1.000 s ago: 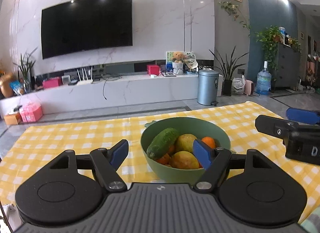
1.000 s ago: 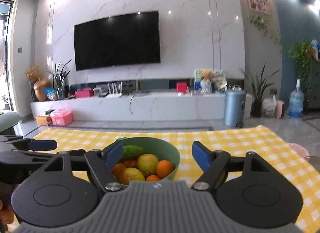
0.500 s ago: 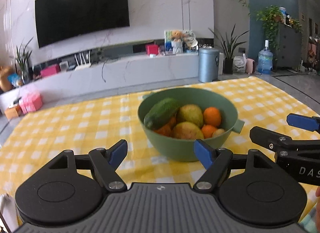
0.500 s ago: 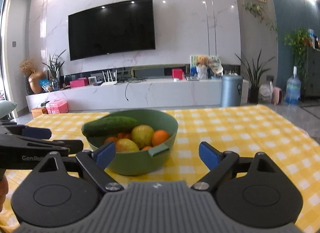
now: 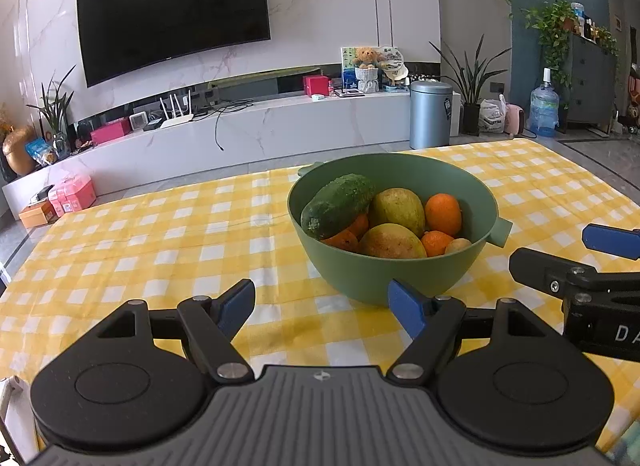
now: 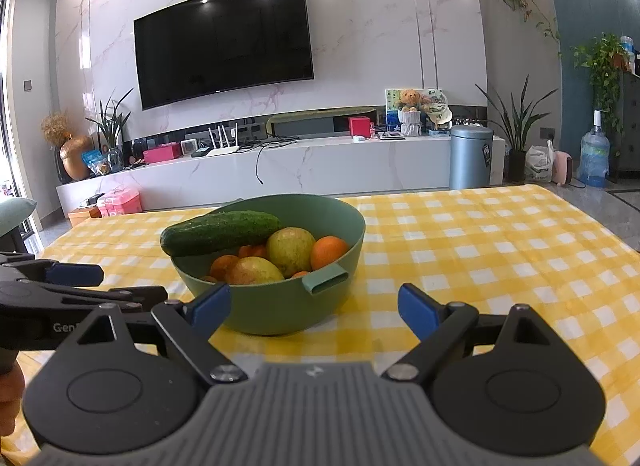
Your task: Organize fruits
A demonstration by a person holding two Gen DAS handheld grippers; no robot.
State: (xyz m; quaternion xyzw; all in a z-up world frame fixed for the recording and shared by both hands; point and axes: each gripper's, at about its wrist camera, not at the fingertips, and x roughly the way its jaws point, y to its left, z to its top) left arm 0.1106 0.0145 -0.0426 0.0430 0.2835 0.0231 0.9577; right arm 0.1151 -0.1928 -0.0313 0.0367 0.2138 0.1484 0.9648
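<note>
Left hand-held gripper point(image 5: 322, 308) released, empty, just left of green bowl point(image 5: 394, 266) on the bench point(image 5: 160, 250). Cucumber point(image 5: 336, 205), mangoes, oranges all in bowl; none seen outside it. Fits sorted or pre-unload. Right hand-held gripper point(image 6: 314, 312) released, near bowl's right.

Cloth point(image 5: 160, 250) lies bare (left side); bowl point(image 5: 384, 278) blocks centre.

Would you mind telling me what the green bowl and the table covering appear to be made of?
The green bowl looks like matte plastic: uniform colour, dull sheen, moulded hollow handle. The yellow checked covering looks like woven cloth, judging by its faint creases, though coated fabric is possible.
</note>
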